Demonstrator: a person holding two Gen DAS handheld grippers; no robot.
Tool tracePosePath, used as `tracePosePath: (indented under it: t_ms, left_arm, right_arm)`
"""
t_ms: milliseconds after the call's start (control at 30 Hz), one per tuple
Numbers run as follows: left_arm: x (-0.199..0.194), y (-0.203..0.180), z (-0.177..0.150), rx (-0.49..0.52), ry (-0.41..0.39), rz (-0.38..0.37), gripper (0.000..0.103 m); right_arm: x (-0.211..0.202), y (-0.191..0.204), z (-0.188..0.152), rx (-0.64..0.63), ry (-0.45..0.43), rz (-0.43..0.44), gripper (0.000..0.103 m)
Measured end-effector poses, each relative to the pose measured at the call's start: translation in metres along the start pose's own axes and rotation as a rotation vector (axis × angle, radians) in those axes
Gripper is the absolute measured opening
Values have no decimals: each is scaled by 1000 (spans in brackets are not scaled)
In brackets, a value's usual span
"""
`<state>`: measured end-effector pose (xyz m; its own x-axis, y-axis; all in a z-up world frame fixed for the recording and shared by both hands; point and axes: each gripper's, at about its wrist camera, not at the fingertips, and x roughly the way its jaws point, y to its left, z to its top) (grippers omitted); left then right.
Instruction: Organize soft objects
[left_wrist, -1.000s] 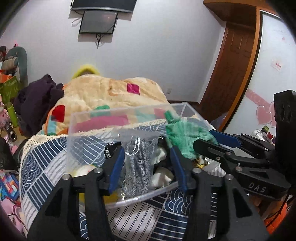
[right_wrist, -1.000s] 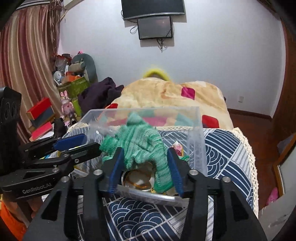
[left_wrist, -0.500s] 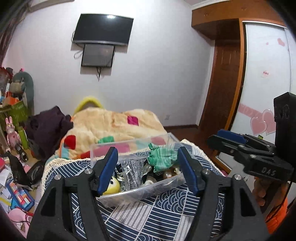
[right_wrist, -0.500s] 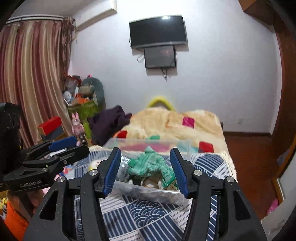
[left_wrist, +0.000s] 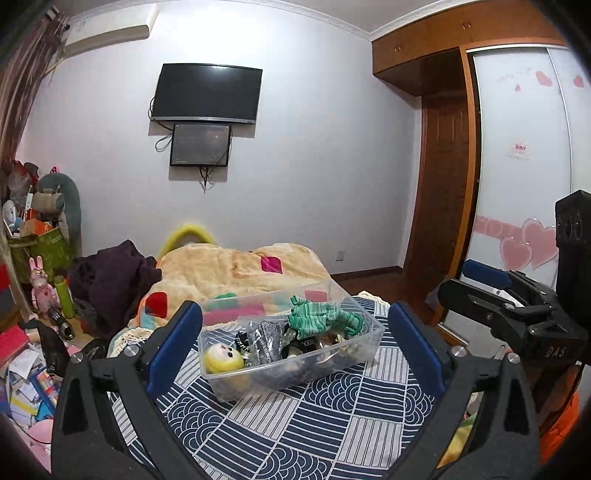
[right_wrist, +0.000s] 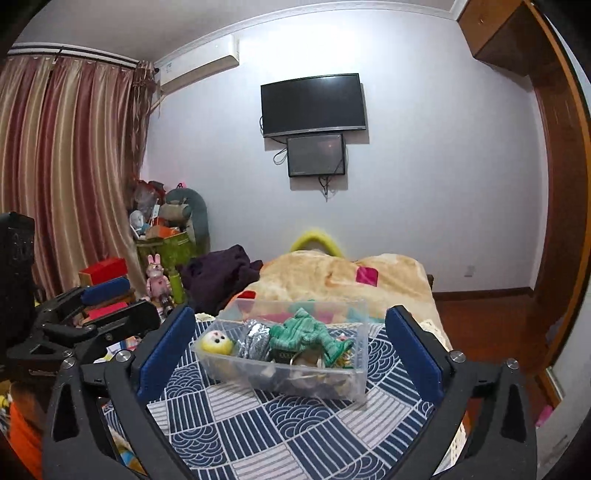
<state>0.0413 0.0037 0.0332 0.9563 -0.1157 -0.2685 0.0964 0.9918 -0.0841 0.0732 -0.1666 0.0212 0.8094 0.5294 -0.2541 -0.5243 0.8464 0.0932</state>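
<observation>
A clear plastic bin (left_wrist: 369, 345) (right_wrist: 360, 386) stands on a table with a blue patterned cloth (left_wrist: 295, 428) (right_wrist: 273, 421). In it lie a green knitted glove (left_wrist: 321, 319) (right_wrist: 303, 332), a yellow plush ball with a face (left_wrist: 223, 358) (right_wrist: 217, 341), a grey sparkly item (left_wrist: 264, 339) (right_wrist: 255, 341) and other small things. My left gripper (left_wrist: 295, 343) and right gripper (right_wrist: 288, 347) are both open, empty, and held back from the bin. Each gripper shows in the other's view, the right one (left_wrist: 495, 295) and the left one (right_wrist: 99, 314).
Behind the table is a bed with a beige blanket (left_wrist: 240, 269) and dark clothes (left_wrist: 114, 280). Toys and boxes pile at the left (right_wrist: 159, 236). A wardrobe with a sliding door (left_wrist: 524, 184) stands at the right. A TV (right_wrist: 314, 105) hangs on the wall.
Both grippers have let go of the items in the bin, opened wide, and pulled back and up. The green glove and grey item now lie in the bin.
</observation>
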Motion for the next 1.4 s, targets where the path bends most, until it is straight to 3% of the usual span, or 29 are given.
tracePosePath:
  t_ms: [1400]
  left_arm:
    - [2, 4, -18, -29, 39, 3, 103]
  right_arm:
    - [-15, 3, -11, 13, 9, 7, 103]
